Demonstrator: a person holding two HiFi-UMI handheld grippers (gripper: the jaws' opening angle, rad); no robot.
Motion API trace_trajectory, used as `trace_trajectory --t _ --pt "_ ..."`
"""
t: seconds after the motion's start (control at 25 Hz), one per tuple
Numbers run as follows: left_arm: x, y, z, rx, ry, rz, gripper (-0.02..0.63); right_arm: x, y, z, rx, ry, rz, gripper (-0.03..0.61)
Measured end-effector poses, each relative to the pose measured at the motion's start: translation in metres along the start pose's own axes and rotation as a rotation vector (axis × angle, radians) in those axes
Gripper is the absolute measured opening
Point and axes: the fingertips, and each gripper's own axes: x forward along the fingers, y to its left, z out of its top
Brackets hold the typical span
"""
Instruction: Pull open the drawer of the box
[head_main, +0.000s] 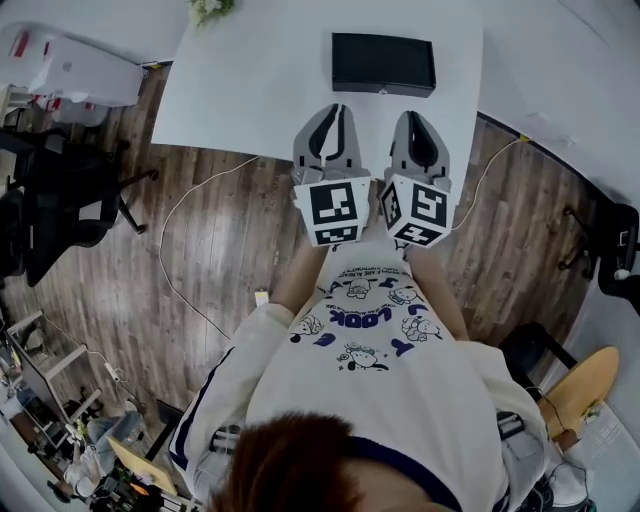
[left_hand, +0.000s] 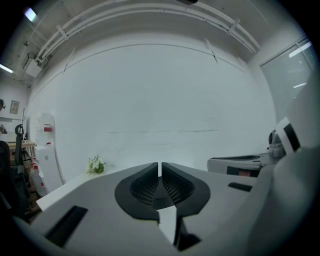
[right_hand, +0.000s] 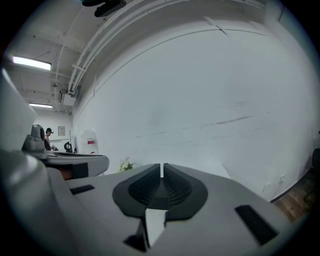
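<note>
Holding two hand-held grippers side by side at the near edge of a white surface, we log the items as follows.

Item 1: left hand-held gripper. It points toward 12 o'clock in the head view, with its marker cube at the rear. In its own view the ribbed jaws are pressed together, showing only a hairline slit, and nothing is between them.

Item 2: right hand-held gripper. It is just beside the left one at 3 o'clock and points the same way. Its jaws are likewise pressed together on nothing.

Item 3: black box. It lies flat on the surface, toward the far edge. It is at 12 o'clock from the pair of hand-held grippers, near them but apart from both. From above it reads as one dark block, and we cannot make out its drawer front.

Item 4: small bunch of flowers. It sits at the far corner of the surface, at 10 o'clock from the box and well apart from it. It also shows low in the left gripper view and in the right gripper view.

Item 5: wooden floor. A thin cable loops across it.

Item 6: black office chair, at 9 o'clock from us.

Item 7: round wooden stool, at 4 o'clock.
</note>
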Motion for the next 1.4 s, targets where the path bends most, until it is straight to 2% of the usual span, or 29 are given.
trace_trajectory --t 0.56,1.4 --pt "0.049 0.001 -0.015 -0.015 0.058 0.012 0.032 0.051 -0.003 -0.017 -0.009 0.071 0.062 0.038" --pt "0.111 0.013 -0.068 -0.034 0.197 -0.09 0.032 0.11 -0.013 -0.069 -0.007 0.249 0.013 0.04"
